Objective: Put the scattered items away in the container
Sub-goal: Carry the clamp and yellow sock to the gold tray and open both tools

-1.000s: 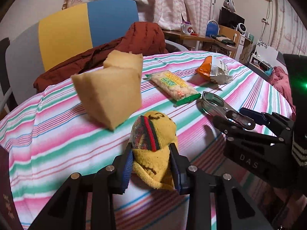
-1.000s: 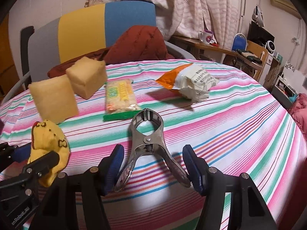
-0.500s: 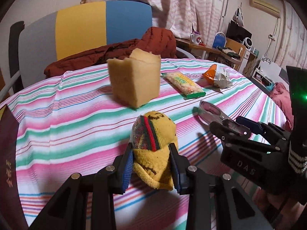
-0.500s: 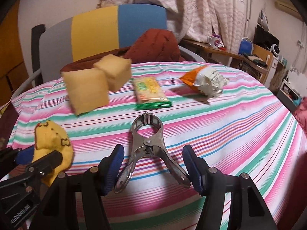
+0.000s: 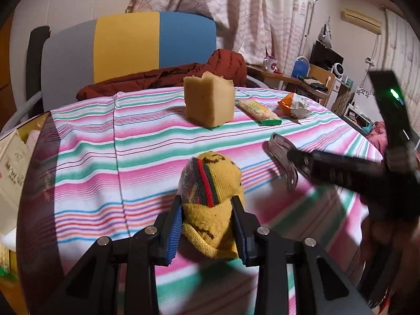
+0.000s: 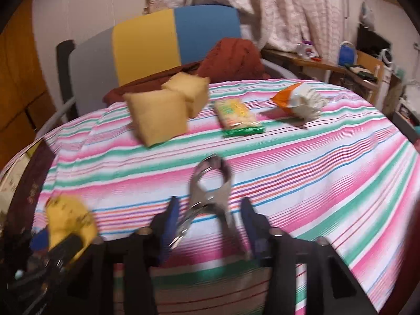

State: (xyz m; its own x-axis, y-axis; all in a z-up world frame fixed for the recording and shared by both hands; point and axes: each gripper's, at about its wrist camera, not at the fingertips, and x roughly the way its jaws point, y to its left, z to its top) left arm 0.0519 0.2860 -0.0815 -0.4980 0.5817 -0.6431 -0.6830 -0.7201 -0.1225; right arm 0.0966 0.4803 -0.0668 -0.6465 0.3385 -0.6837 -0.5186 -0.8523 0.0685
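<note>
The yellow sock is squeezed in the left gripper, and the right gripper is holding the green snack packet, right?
Not quite. The right gripper holds the metal clamp, not the green snack packet, which lies on the striped tablecloth, as the right wrist view shows. The yellow sock is indeed squeezed in the left gripper.

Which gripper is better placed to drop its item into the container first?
Left. The left gripper holds the yellow knitted sock, and the dark-rimmed container lies on its side.
</note>
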